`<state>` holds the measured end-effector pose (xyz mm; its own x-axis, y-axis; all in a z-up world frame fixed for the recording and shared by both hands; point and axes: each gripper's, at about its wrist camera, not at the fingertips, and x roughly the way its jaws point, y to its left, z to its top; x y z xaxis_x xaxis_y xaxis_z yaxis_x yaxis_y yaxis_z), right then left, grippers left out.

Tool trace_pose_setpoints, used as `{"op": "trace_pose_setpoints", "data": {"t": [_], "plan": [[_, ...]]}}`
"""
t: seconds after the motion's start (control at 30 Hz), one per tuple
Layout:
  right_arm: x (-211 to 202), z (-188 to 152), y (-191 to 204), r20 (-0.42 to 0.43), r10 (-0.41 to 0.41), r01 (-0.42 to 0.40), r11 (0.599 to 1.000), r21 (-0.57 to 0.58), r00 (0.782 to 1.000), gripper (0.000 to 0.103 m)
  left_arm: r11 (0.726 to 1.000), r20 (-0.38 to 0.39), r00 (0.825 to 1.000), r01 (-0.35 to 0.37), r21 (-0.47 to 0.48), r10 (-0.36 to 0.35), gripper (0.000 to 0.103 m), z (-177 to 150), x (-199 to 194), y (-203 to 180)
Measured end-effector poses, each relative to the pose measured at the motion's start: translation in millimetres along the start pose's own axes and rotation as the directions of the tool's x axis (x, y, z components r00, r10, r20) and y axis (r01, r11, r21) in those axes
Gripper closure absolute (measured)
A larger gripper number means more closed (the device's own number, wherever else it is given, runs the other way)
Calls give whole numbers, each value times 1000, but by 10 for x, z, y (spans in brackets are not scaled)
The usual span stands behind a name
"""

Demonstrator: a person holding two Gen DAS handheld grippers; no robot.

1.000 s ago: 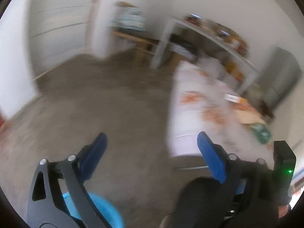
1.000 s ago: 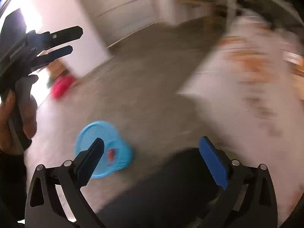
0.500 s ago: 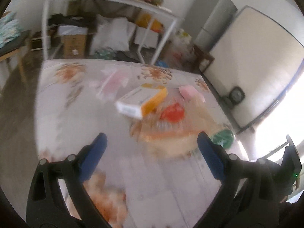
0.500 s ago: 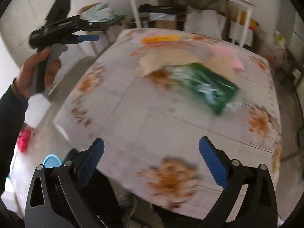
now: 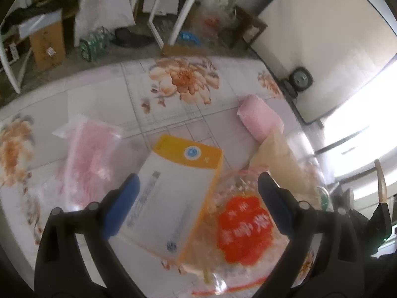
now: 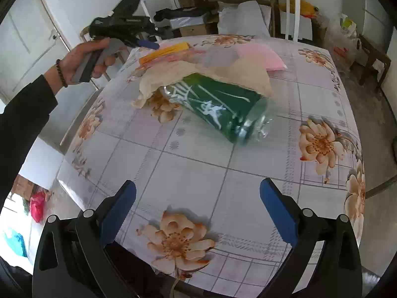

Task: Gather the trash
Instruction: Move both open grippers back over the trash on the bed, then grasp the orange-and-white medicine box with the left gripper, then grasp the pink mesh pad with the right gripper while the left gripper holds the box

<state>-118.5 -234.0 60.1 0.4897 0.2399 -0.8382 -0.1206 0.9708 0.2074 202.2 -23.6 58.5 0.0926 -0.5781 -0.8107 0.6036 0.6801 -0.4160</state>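
Trash lies on a floral tablecloth (image 6: 188, 173). In the left wrist view my left gripper (image 5: 198, 198) is open and empty, hovering just above a white and orange box (image 5: 173, 198) and a clear bag with a red label (image 5: 244, 226). A pink plastic packet (image 5: 89, 159), a pink roll (image 5: 259, 116) and a beige paper bag (image 5: 280, 156) lie around them. In the right wrist view my right gripper (image 6: 198, 208) is open and empty above the near table edge, short of a green-labelled clear bottle (image 6: 220, 109) lying half under the beige paper bag (image 6: 223, 69).
The left gripper (image 6: 124, 28) in the person's hand shows over the table's far left. A white shelf frame (image 6: 290, 5), boxes and bags stand behind the table. A red item (image 6: 37, 206) and a blue bin (image 6: 17, 243) sit on the floor at left.
Both grippers swung up from the floor and the blue bin to the table. The left one moved in close over the box and red-label bag. Both stayed open.
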Motion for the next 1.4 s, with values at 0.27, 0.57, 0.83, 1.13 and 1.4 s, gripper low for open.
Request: {"op": "trace_pose_setpoints", "data": {"t": [0.27,0.57,0.83,1.13,1.4], "plan": [[-50,63,-165,14,22,-22,1000,19,1000,6,1000,-105,994,-28,3,28,11,69,348,152],[86,411,-270,27,57,-57,998,-16,998,6,998,-24,998,51,-22,-51,25,-82,243,148],[444,685,-420,-39,93,-96,991,-98,995,6,994,143,984,111,-19,-107,26,-247,-328,-9],[792,805,-393,-101,138,-150,982,-116,985,6,990,252,959,138,1,-134,26,-506,-889,-183],[885,1037,-396,-161,49,-91,961,-261,986,6,988,287,946,154,6,-149,26,-728,-1037,-215]]}}
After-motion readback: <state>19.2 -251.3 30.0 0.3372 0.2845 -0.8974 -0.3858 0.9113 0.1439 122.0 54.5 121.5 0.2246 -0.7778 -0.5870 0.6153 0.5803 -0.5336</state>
